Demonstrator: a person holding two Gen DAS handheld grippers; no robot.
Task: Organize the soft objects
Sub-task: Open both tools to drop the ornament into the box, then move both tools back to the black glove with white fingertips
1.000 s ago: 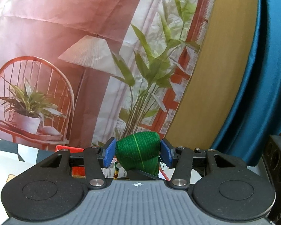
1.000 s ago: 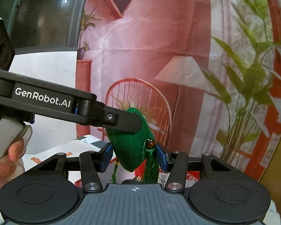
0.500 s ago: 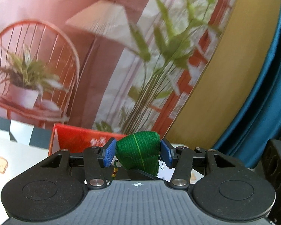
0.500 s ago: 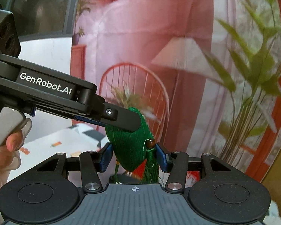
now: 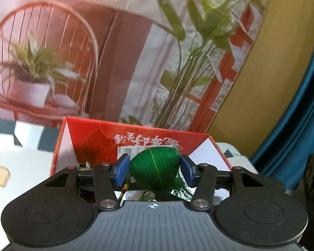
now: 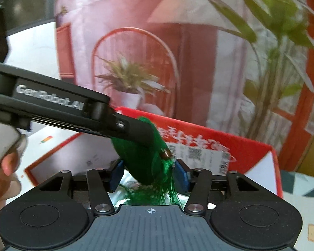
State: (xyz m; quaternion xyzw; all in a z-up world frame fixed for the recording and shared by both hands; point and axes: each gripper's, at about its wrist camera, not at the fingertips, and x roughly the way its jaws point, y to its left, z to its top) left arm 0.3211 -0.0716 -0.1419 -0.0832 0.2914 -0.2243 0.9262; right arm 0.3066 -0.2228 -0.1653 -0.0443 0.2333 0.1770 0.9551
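A green stuffed dumpling-shaped toy [image 5: 156,170] with a tassel is held between the blue pads of my left gripper [image 5: 155,171]. In the right wrist view the same green toy [image 6: 142,163] sits between the pads of my right gripper [image 6: 148,173], with a brown bead and its green tassel [image 6: 157,194] hanging down. The left gripper's finger [image 6: 134,129] lies across the toy's top from the left. Both grippers hold the toy above an open red cardboard box [image 5: 98,138], also in the right wrist view [image 6: 251,148].
The box stands on a table with a white and dark patterned cloth [image 5: 14,154]. A printed backdrop with a chair, lamp and plants [image 5: 115,52] hangs behind. A blue curtain [image 5: 299,115] is at the right. A hand [image 6: 2,167] holds the left gripper.
Both grippers have tilted down and moved forward with the toy. The red box has come into view below and now lies under the toy.
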